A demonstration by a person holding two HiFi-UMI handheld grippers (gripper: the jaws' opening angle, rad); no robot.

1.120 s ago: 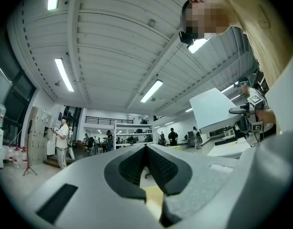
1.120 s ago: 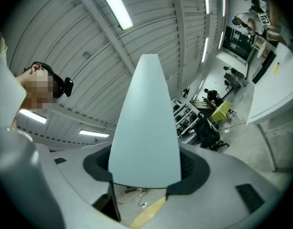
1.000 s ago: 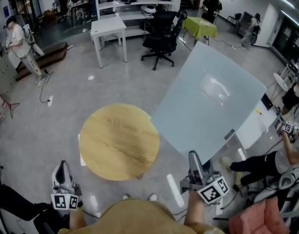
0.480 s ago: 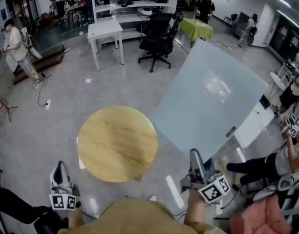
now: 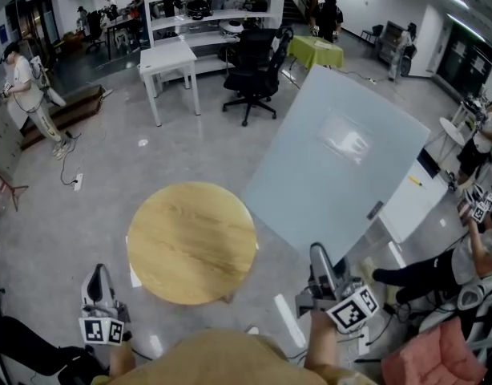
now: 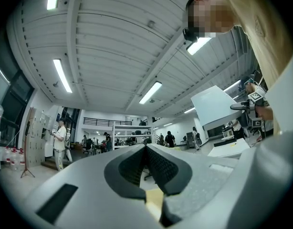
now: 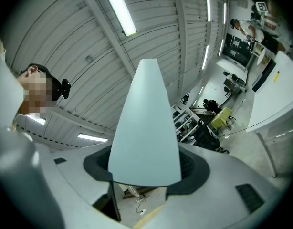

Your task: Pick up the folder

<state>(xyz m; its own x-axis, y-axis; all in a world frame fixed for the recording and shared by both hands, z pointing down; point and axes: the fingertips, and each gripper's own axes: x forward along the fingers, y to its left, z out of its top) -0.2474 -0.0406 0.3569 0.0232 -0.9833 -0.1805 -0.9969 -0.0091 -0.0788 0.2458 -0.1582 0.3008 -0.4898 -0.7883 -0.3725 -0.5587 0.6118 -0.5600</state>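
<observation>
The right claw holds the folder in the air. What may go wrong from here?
1. The right claw grips the large folder only near one lower corner, and the left claw is shut and away from it, so the folder may swing or slip out.
2. The raised folder appears close to the white desk at right; a wide turn might strike it.

Left gripper (image 5: 99, 275): sat low at 7 o'clock in head view, nose toward 12 o'clock, marker cube at rear. Jaws were closed tip to tip, nothing between pads. Left forearm (image 5: 118, 363) came up from bottom edge behind it.

Right gripper (image 5: 318, 255): sat at 5 o'clock, nose toward 11 o'clock, tipped slightly upward, marker cube at rear. Jaws were clamped on folder (image 5: 338, 163) near its lower corner, sheet rising from pads toward 12 o'clock. Right forearm (image 5: 320, 350) came up from bottom edge.
</observation>
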